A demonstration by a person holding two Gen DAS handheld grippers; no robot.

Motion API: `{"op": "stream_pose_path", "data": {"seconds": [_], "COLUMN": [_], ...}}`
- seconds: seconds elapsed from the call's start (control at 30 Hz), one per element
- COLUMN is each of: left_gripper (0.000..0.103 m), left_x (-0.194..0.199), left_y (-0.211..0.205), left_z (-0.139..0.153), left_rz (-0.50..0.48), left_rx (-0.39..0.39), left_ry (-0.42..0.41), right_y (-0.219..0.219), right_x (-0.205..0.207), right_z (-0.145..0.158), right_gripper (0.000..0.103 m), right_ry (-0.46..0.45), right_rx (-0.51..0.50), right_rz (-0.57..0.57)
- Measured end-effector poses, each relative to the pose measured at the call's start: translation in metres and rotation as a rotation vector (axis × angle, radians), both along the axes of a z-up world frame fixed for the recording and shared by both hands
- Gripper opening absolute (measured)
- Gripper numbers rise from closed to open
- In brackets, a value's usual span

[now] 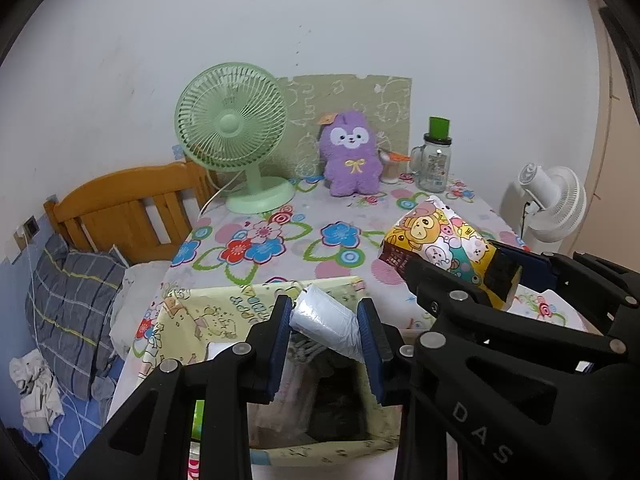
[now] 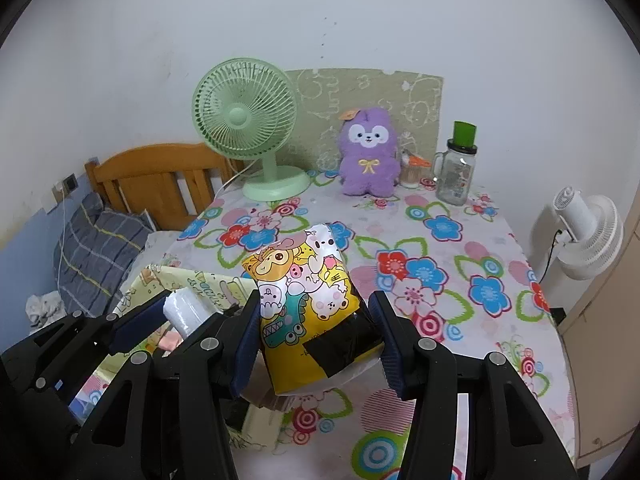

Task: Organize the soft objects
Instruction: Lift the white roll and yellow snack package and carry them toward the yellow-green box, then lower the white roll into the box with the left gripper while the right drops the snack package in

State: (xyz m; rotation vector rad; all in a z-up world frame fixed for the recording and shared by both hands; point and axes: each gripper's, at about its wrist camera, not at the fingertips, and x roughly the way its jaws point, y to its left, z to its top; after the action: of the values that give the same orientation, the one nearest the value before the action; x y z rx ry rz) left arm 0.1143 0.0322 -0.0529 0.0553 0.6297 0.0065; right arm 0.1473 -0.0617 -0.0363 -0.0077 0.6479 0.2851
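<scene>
My left gripper (image 1: 325, 320) is shut on a white plastic roll (image 1: 326, 322) and holds it above the open yellow cartoon-print storage box (image 1: 208, 316) at the table's near left edge. My right gripper (image 2: 314, 320) is shut on a yellow cartoon-animal pouch (image 2: 308, 300), held just right of the box above the table. The pouch also shows in the left wrist view (image 1: 448, 248). The white roll also shows in the right wrist view (image 2: 188, 312). A purple plush toy (image 1: 351, 152) sits upright at the back of the table.
A green desk fan (image 1: 236, 136) stands at the back left of the floral tablecloth (image 2: 440, 248). A glass jar with a green lid (image 1: 434, 160) stands at the back right. A white fan (image 2: 588, 236) stands off the right edge. A bed with a wooden headboard (image 1: 120, 204) lies left.
</scene>
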Motion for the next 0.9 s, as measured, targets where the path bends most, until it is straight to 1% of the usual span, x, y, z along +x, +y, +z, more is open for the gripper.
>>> {"op": "stream_pose_path", "data": {"seconds": [0.37,0.6,0.63,0.7,0.73,0.77,0.9], "left_gripper": [0.035,0.039,0.041,0.053,0.066,0.076,0.083], "left_x": [0.016,0.025,0.026,0.024,0.024,0.024,0.024], "left_y": [0.03,0.052,0.054,0.058,0.06,0.061,0.066], "left_z": [-0.016,-0.032,-0.032,-0.032,-0.032,-0.032,-0.037], "left_rz": [0.046,0.075,0.074,0.08,0.078,0.074,0.08], "left_rx": [0.008,0.011,0.008,0.017,0.024,0.027,0.035], "left_ry": [0.028,0.085,0.09,0.08,0.076,0.077,0.09], "right_y": [0.033,0.053,0.055,0.06,0.064,0.066,0.076], "right_x": [0.018,0.029,0.03,0.032,0.034,0.036,0.04], "right_z": [-0.014,-0.021,-0.023,-0.025,-0.027,-0.029,-0.036], "right_gripper": [0.055,0.055,0.055,0.055,0.055,0.055,0.055], "right_ry": [0.035,0.057,0.061,0.064,0.07,0.077,0.095], "right_rx": [0.001,-0.003,-0.001,0.005,0.004,0.004,0.009], "right_rz": [0.058,0.092,0.099,0.104,0.104,0.106,0.126]}}
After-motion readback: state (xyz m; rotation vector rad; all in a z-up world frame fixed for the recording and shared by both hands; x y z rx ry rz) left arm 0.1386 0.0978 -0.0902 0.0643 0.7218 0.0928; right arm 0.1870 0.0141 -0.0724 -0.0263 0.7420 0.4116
